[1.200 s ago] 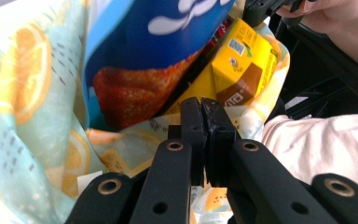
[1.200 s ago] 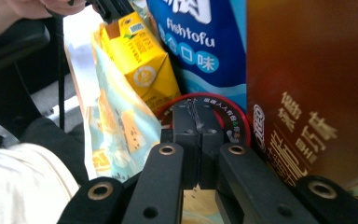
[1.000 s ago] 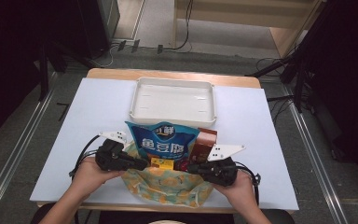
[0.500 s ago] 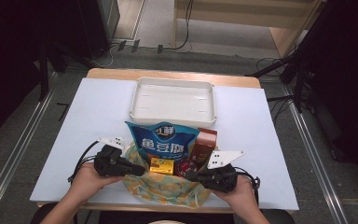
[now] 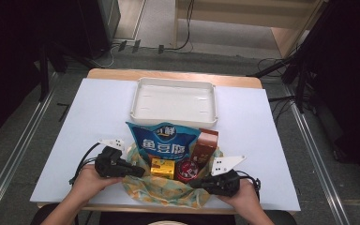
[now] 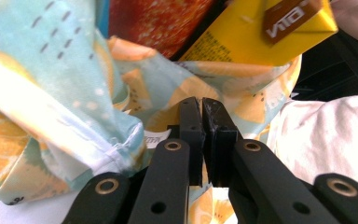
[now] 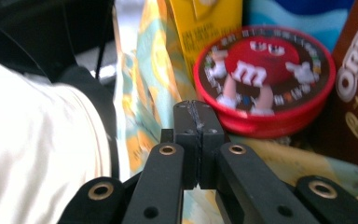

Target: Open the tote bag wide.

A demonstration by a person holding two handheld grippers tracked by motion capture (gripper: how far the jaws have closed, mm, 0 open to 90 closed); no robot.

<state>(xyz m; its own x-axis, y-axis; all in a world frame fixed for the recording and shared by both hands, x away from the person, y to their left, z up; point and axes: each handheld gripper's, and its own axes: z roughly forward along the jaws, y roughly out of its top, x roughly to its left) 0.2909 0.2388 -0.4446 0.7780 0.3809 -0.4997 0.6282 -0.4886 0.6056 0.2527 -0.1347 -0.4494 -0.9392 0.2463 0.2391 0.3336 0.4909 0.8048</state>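
A pale blue-white sheet covers the table (image 5: 98, 122), which stands on a grey floor between dark stands and trailing cables. Landmark for all positions: the fabric bag (image 5: 164, 187), printed with lemons, at the table's near edge in the centre.

Left to right:

1. Left gripper (image 5: 138, 172), at the bag's left rim. In the left gripper view its 2 jaws stand almost together, a thin slit between them, with the printed cloth (image 6: 74, 126) bunched just beside and behind the tips. Reading: closed on the rim cloth, though the pinch itself is hidden behind the jaws.
2. Inside the bag: a blue snack packet (image 5: 165, 143) upright at the far side, a yellow carton (image 5: 162, 168) in front of it, a round red tin (image 5: 186, 169) to its right, and a brown box (image 5: 205, 144) at the far right corner.
3. Right gripper (image 5: 196, 183), at the bag's right near rim. Jaws fully together in the right gripper view, cloth (image 7: 154, 79) directly ahead; likewise judged pinching the rim.
4. Beyond the bag, a white tray (image 5: 143, 101), empty.

Judgement: the step in hand is holding the bag's mouth by both sides. The next move calls for spreading or lowering the rim evenly, keeping both pinches firm so the upright packet does not topple, before items go to the tray.
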